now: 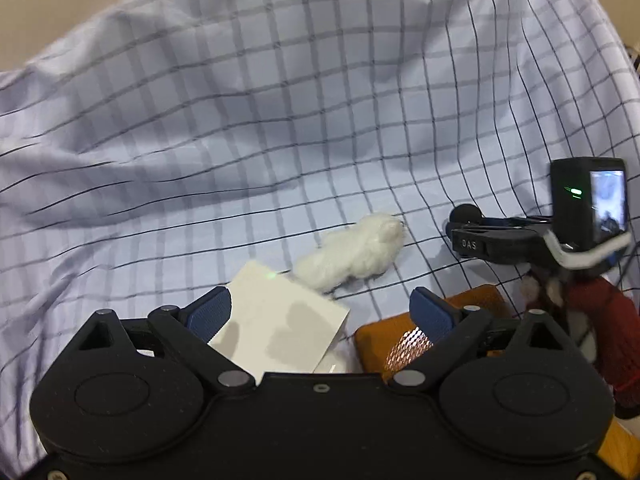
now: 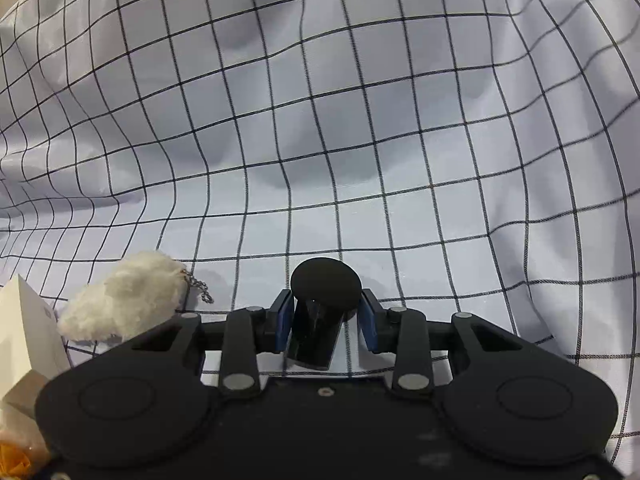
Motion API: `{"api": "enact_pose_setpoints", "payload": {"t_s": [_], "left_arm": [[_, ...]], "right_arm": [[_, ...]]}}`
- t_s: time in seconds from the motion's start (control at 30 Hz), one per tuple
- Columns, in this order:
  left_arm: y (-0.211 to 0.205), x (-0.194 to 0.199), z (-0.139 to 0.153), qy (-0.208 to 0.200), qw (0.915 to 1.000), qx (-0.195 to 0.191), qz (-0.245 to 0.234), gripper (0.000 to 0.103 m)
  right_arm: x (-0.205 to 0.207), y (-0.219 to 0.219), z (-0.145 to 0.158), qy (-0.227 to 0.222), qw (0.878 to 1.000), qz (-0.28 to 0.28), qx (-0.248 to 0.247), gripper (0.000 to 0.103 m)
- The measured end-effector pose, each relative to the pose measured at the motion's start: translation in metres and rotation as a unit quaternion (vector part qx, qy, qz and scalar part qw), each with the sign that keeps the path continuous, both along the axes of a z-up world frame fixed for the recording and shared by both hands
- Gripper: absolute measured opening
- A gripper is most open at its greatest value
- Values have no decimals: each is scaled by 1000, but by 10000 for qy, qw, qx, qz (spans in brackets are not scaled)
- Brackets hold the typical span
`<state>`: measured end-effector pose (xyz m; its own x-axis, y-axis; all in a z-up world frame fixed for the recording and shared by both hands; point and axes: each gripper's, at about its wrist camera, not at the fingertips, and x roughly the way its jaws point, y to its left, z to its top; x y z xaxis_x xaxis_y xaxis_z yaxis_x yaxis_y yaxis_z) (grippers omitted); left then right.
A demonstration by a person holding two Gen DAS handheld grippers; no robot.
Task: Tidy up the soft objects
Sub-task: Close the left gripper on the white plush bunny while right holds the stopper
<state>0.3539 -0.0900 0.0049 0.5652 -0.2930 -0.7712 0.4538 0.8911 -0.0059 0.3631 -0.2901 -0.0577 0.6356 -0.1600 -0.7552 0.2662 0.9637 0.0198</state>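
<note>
Looking down the right wrist view, the right gripper (image 2: 326, 322) is clamped on a black object (image 2: 320, 312) with a round flat top and a shiny dark stem, and both blue pads (image 2: 283, 322) press against that stem. No idea what the thing really is, it looks hard rather than soft. It's held above a checked cloth (image 2: 360, 140), pale with thin dark grid lines and lots of wrinkles and folds.

Over to the left in that view there's a white fluffy toy (image 2: 124, 296) lying on the cloth, with a little metal ball chain (image 2: 200, 286) hanging off its far end. Just beside it, touching or nearly so, is a white box (image 2: 28, 320) tilted on its edge, and something orange peeks in at the bottom left corner.

From the left wrist view, the left gripper (image 1: 320, 312) has its jaws standing wide with nothing pinched between them. The white box (image 1: 280, 320) sits below the gap, closer to the left blue pad (image 1: 212, 312), and an orange object (image 1: 472, 304) with a shiny patch lies under the right pad. The fluffy toy (image 1: 356, 254) is just past the box on the cloth (image 1: 240, 100). The right gripper (image 1: 464, 216) shows up at the right edge with the black object at its tip, a small camera (image 1: 588, 204) mounted on it, and a red gloved hand (image 1: 600, 332) behind.
</note>
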Motion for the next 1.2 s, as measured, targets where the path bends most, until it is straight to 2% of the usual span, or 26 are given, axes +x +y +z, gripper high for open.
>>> {"api": "enact_pose_setpoints", "payload": {"t_s": [0.27, 0.37, 0.53, 0.6, 0.67, 0.7, 0.77, 0.9, 1.2], "left_arm": [[-54, 42, -33, 171, 9957, 681, -600, 87], [-67, 55, -48, 383, 9936, 783, -715, 87], [-80, 76, -71, 776, 9900, 923, -726, 87], [-83, 83, -80, 895, 9888, 982, -684, 84], [-87, 86, -85, 811, 9885, 1099, -655, 78], [-87, 87, -85, 779, 9885, 1099, -694, 69], [-86, 91, -82, 873, 9895, 893, -727, 61], [-80, 97, -76, 743, 9922, 777, -626, 54], [-44, 94, -27, 106, 9997, 216, 2, 54]], "right_arm": [[-12, -19, 5, -227, 9992, -110, 312, 34], [-11, -20, 8, -273, 9987, -123, 406, 34], [-13, -20, 13, -381, 9984, -132, 399, 34], [-13, -19, 13, -380, 9985, -116, 382, 34], [-13, -19, 13, -382, 9986, -104, 352, 34], [-15, -19, 13, -381, 9987, -101, 338, 34], [-16, -19, 13, -369, 9987, -87, 332, 34], [-14, -18, 11, -342, 9987, -99, 371, 34], [-15, -12, 25, -460, 9979, -109, 438, 34]]}}
